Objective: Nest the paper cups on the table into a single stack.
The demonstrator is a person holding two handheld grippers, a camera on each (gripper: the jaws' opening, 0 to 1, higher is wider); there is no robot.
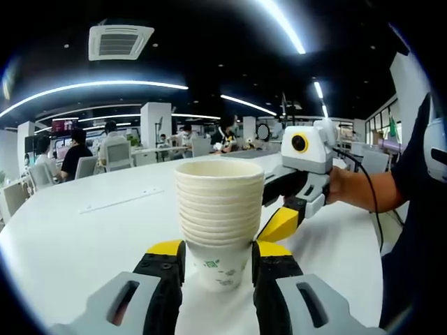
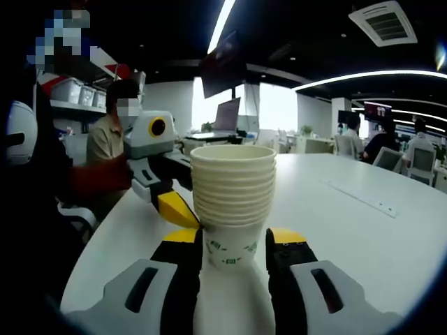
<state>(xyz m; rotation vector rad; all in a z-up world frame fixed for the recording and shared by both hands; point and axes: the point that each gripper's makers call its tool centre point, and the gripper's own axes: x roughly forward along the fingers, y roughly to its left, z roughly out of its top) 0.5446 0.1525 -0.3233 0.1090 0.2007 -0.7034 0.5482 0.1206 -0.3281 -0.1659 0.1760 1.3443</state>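
Observation:
A stack of several nested white paper cups [image 1: 218,209] stands upright on the white table [image 1: 105,230]; the bottom cup has a green print. In the left gripper view my left gripper [image 1: 218,259] has its yellow-tipped jaws pressed against both sides of the bottom cup. My right gripper [image 1: 269,227] comes in from the right, one yellow finger against the stack's far side. In the right gripper view the same cup stack [image 2: 233,199] sits between my right gripper [image 2: 235,250] jaws, which touch the bottom cup. The left gripper's finger [image 2: 176,208] meets the stack from the left.
The round white table [image 2: 363,230] spreads out around the stack, with a long flat strip [image 1: 120,199] lying on it farther off. A person's arm [image 1: 363,190] holds the right gripper. Other people sit at desks [image 1: 73,157] in the background.

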